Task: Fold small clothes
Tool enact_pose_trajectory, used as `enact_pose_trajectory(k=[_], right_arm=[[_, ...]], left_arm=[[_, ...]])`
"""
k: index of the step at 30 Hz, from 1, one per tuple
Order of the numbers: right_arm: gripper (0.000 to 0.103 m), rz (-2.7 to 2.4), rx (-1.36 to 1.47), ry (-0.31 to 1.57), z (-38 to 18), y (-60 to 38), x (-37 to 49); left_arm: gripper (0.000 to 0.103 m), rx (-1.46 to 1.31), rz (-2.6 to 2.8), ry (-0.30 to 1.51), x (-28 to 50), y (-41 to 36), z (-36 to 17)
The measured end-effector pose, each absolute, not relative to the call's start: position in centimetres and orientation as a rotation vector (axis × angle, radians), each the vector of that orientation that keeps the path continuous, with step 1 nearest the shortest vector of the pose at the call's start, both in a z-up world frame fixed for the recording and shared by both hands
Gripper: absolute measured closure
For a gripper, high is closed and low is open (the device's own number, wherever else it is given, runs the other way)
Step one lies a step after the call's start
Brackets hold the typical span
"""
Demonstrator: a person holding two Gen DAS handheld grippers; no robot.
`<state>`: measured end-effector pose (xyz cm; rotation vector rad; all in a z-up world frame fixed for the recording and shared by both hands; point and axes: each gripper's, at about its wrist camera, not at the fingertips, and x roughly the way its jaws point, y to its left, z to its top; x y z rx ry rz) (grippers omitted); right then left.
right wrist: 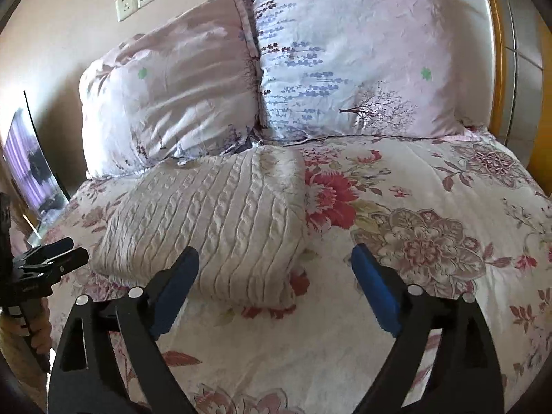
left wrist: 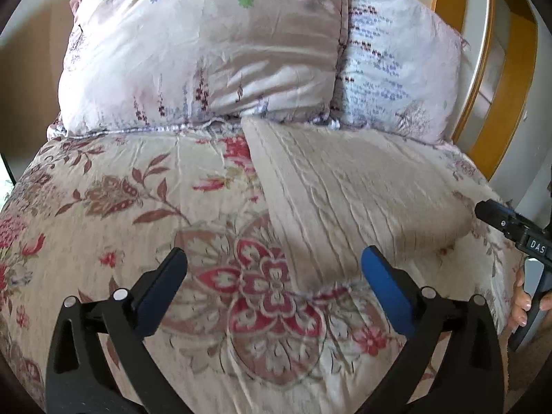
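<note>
Floral bedspread (right wrist: 414, 327), frame centre: cable-knit sweater (right wrist: 214, 220) lies folded compactly; both left gripper (left wrist: 274, 272) and right gripper (right wrist: 275, 269) spread, empty; folding appears complete.

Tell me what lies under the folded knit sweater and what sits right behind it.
The folded knit sweater lies on the floral bedspread. Two pillows stand behind it, touching its far edge. Anything between sweater and bedspread is covered.
</note>
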<state>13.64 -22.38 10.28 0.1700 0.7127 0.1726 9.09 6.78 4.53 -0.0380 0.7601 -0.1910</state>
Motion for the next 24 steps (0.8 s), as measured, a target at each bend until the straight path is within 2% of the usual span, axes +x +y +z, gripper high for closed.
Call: enact_pose_trajectory(k=[3,17,24], right_arm=[[0.002,0.137,0.137,0.733,9.8,-21.3,13.0],[0.002,0.151,0.122,0.912,6.4,-17.8,13.0],[0.002,0.118,0.090,0.949,5.7,-17.1,13.2]], left_arm=[[0.002,-0.001,-0.144,0.800,8.6,6.0,3.7],[0.002,0.072,-0.096,0.965,9.2,3.3,0.9],[0.002,0.079,-0.088,0.974,9.4,3.0,0.8]])
